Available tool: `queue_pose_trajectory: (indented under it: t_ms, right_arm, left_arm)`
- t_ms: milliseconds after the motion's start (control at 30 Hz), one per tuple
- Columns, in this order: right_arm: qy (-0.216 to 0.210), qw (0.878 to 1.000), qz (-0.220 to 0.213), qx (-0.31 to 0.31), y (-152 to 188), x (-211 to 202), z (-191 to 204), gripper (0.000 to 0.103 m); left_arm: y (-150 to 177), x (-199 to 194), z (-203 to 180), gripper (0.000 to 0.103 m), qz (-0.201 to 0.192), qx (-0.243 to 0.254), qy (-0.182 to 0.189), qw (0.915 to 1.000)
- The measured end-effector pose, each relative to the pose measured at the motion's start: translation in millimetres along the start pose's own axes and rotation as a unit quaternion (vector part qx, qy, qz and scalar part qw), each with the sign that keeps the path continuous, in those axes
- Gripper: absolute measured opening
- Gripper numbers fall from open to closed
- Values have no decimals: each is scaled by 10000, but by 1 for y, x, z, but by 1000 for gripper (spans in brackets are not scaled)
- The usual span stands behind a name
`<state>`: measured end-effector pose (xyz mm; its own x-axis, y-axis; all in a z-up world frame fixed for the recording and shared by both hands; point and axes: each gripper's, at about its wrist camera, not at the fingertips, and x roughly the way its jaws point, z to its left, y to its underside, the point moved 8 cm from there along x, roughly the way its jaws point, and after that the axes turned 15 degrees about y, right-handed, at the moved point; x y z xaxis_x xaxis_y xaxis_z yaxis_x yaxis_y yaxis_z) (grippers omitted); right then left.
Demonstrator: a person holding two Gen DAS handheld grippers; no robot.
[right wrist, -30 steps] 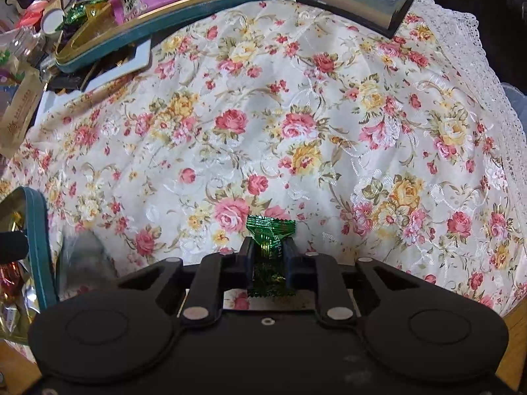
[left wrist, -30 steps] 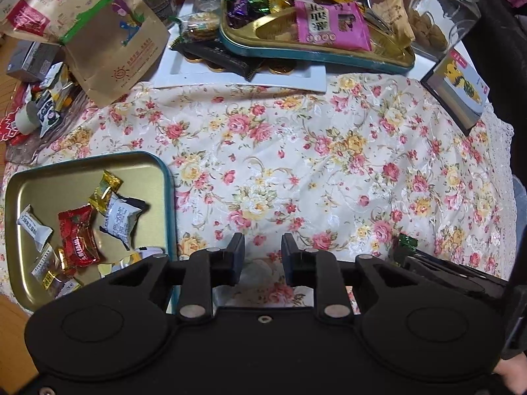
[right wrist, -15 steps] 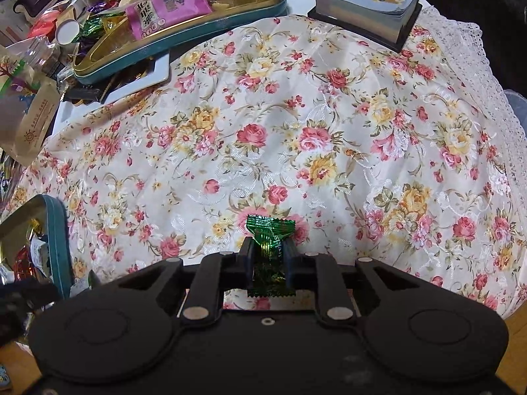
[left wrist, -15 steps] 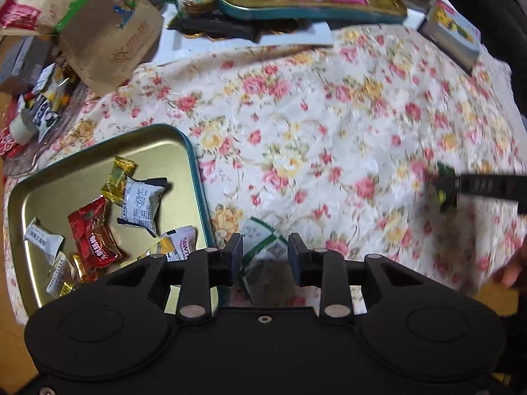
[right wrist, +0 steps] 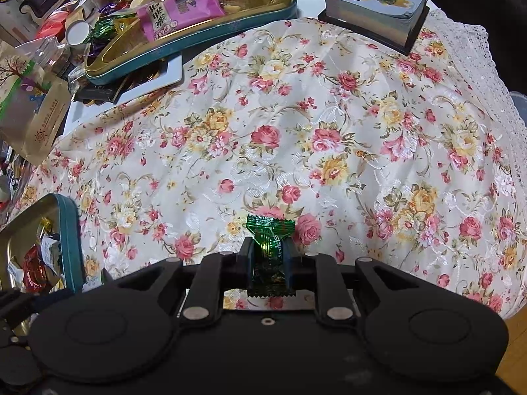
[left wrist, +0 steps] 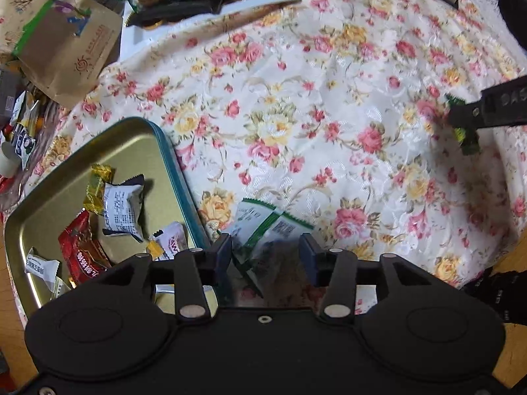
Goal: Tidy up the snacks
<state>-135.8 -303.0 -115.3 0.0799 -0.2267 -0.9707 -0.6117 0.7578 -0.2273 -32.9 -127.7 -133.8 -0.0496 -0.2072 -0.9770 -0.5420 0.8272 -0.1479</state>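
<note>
My left gripper (left wrist: 265,251) points down over a green-and-white snack packet (left wrist: 266,227) lying on the floral cloth just right of the gold tray (left wrist: 138,146). Its jaws are opening, with the packet's near end between them and untouched. The tray holds several wrapped sweets, among them a red packet (left wrist: 84,253) and a white one (left wrist: 122,209). My right gripper (right wrist: 268,258) is shut on a green foil candy (right wrist: 269,245) held above the cloth; in the left wrist view that candy (left wrist: 466,136) hangs at the far right, and the tray (right wrist: 70,230) sits at the right wrist view's lower left.
A second teal-rimmed tin (right wrist: 197,38) heaped with snacks sits at the back, a brown paper bag (left wrist: 66,42) at the back left, and a card box (right wrist: 375,6) at the back right. The floral cloth (right wrist: 329,131) ends in a lace edge on the right.
My left gripper has dropped lower and shifted right of the tray, and its jaws have spread over the green-and-white packet. The right gripper has stayed put with its candy.
</note>
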Motion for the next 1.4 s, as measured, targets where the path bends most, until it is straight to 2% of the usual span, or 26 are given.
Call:
queue_pose_trajectory:
  t_ms: [133, 233, 333, 467, 633, 900, 1233, 1267, 1300, 1333, 1400]
  right_arm:
    - [-39, 10000, -27, 29, -2, -3, -1, 20]
    - [-69, 10000, -46, 35, -3, -5, -1, 20]
    - [-51, 10000, -42, 73, -4, -4, -4, 20]
    - [51, 9999, 10, 155, -4, 3, -12, 20]
    - [249, 9994, 144, 196, -2, 21, -23, 20]
    - [394, 9984, 242, 311, 0, 38, -31, 23]
    - [539, 9984, 100, 123, 4, 37, -24, 25]
    - [566, 9983, 78, 91, 5, 37, -23, 25]
    - [593, 9982, 55, 51, 5, 37, -22, 25]
    - [626, 9980, 32, -16, 6, 36, -20, 25]
    - [679, 9976, 0, -118, 7, 36, -18, 22]
  left_arm:
    - [2, 14, 2, 54, 143, -107, -64, 9998]
    - [-2, 18, -2, 55, 53, -142, -30, 9999]
    - [-11, 16, -14, 47, -100, -80, 261, 9996]
    - [-25, 18, -32, 45, -188, -200, 639, 9976]
    - [-43, 23, -48, 45, -264, -59, 394, 9989]
    - [-54, 29, -55, 58, -306, -81, 294, 9991]
    - [-62, 37, -54, 58, -254, -275, 160, 9992]
    - [-60, 39, -53, 54, -179, -324, 205, 9991]
    - [-60, 42, -52, 48, -148, -407, 409, 9982]
    - [-60, 42, -51, 46, -149, -487, 541, 9972]
    - [-61, 41, -47, 28, -111, -580, 522, 9969]
